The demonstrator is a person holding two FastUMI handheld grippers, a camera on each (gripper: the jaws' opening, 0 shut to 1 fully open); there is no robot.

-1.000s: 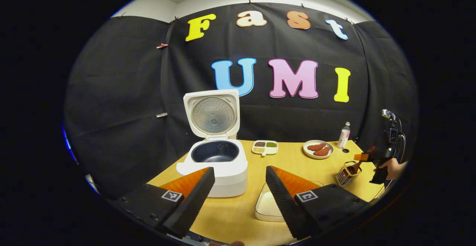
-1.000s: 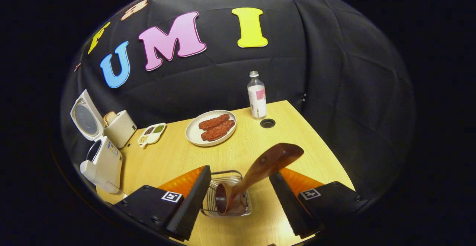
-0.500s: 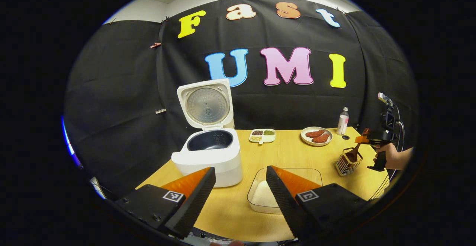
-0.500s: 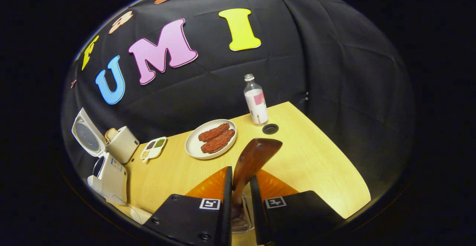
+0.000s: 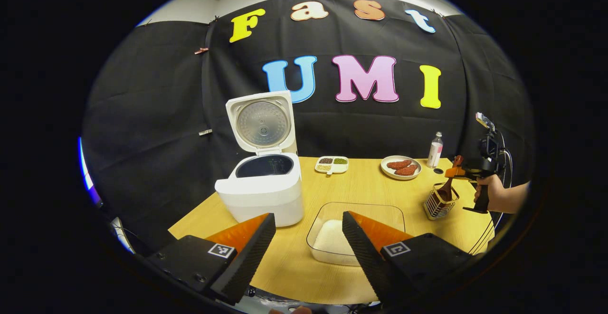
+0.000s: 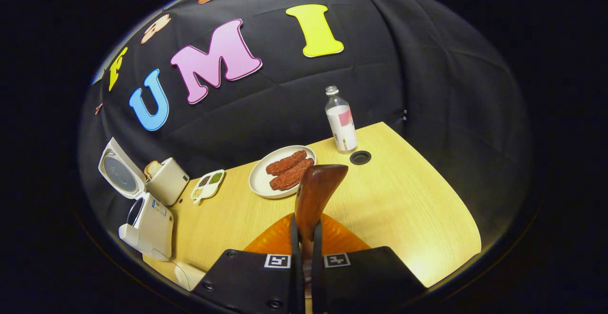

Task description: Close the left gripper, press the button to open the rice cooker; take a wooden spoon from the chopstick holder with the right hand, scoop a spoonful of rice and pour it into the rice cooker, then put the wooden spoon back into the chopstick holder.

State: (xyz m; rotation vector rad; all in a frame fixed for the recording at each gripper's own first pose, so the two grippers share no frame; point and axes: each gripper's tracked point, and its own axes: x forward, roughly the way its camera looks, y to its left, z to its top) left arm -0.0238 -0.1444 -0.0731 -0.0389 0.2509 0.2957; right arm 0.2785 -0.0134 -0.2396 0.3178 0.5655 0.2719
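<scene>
The white rice cooker (image 5: 259, 190) stands with its lid (image 5: 262, 121) up and its dark pot showing; it also sits far left in the right gripper view (image 6: 149, 221). My left gripper (image 5: 308, 216) is open, hovering above the near table edge between the cooker and a clear container of rice (image 5: 354, 231). My right gripper (image 6: 306, 223) is shut on the handle of the brown wooden spoon (image 6: 316, 190), whose end sticks up past the fingers. From the left gripper view, that spoon (image 5: 448, 189) still dips into the wire chopstick holder (image 5: 438, 204); a hand (image 5: 494, 195) holds the right gripper (image 5: 458, 172).
A plate of reddish patties (image 6: 284, 166), a bottle (image 6: 342, 121), a small divided dish (image 6: 208, 185) and a toaster with bread (image 6: 166, 181) stand along the back of the wooden table (image 6: 403, 209). A round hole (image 6: 360, 157) sits near the bottle.
The right gripper's fingers went from open around the spoon handle to pressed tight on it. The left gripper drew back and up, so more of the rice container shows.
</scene>
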